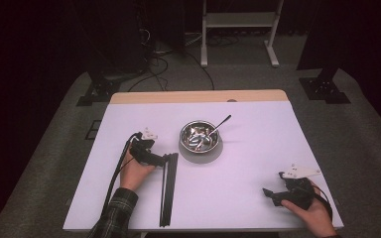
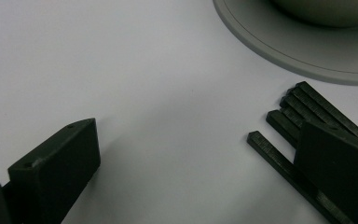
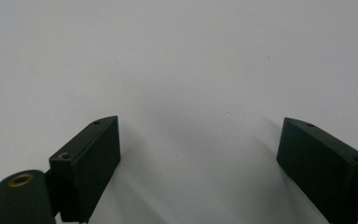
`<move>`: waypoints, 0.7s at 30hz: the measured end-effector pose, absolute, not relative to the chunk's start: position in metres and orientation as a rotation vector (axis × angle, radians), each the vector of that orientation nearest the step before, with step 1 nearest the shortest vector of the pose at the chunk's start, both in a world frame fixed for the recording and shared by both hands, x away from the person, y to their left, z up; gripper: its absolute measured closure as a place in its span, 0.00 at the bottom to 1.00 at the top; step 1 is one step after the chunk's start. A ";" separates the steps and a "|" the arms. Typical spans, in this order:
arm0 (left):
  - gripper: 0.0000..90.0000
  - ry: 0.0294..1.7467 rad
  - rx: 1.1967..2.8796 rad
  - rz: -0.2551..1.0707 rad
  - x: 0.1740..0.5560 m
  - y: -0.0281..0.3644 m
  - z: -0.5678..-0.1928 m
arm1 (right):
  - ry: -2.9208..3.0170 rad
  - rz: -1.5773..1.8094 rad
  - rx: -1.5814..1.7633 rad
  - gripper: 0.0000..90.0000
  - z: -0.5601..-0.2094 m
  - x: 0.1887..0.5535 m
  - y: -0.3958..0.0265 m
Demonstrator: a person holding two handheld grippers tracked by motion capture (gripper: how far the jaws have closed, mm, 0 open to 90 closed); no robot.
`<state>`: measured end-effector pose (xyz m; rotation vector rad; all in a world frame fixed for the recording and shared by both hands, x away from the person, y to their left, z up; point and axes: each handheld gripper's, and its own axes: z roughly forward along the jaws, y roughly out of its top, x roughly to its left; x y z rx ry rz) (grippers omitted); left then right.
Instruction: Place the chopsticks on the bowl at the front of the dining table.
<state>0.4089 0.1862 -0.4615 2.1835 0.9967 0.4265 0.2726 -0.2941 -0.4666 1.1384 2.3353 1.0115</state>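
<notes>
White table is seen from above. Steel bowl on a grey base is placed mid-table, spoon leaned in it. Black sticks are laid lengthwise, left gripper held at their far ends. Right gripper is held near the front right corner, well apart.

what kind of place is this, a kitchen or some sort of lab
Probably a lab or recording room, not a kitchen: a bare white table on grey carpet, cables trailing across the floor behind it, and equipment stands against a dark backdrop.
</notes>
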 end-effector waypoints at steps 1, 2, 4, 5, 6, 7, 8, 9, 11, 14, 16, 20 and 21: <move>0.00 0.992 2.182 0.429 0.408 0.187 -0.462 | 2.335 1.011 1.138 0.13 -0.467 0.273 -0.294; 0.00 0.991 2.181 0.431 0.407 0.187 -0.462 | 2.335 1.011 1.138 0.13 -0.467 0.273 -0.294; 0.00 0.993 2.180 0.436 0.406 0.187 -0.462 | 2.335 1.011 1.138 0.13 -0.467 0.272 -0.294; 0.00 0.992 2.178 0.438 0.406 0.187 -0.462 | 2.335 1.011 1.138 0.13 -0.467 0.272 -0.294; 0.00 0.992 2.177 0.435 0.404 0.187 -0.462 | 2.334 1.011 1.138 0.13 -0.467 0.272 -0.294; 0.00 0.992 2.177 0.435 0.404 0.187 -0.462 | 2.334 1.011 1.138 0.13 -0.467 0.272 -0.294; 0.00 0.993 2.177 0.435 0.403 0.187 -0.462 | 2.334 1.011 1.138 0.13 -0.467 0.272 -0.294; 0.00 0.989 2.180 0.435 0.402 0.188 -0.462 | 2.334 1.011 1.138 0.13 -0.467 0.272 -0.294; 0.00 0.988 2.177 0.434 0.400 0.188 -0.463 | 2.334 1.012 1.138 0.13 -0.467 0.272 -0.294; 0.00 0.982 2.175 0.434 0.396 0.187 -0.463 | 2.334 1.012 1.138 0.13 -0.467 0.272 -0.294; 0.00 0.979 2.173 0.435 0.394 0.187 -0.463 | 2.333 1.012 1.138 0.13 -0.467 0.272 -0.294; 0.00 0.976 2.175 0.435 0.390 0.186 -0.463 | 2.333 1.012 1.137 0.13 -0.467 0.272 -0.294; 0.00 0.978 2.173 0.436 0.389 0.186 -0.463 | 2.333 1.012 1.136 0.13 -0.467 0.272 -0.294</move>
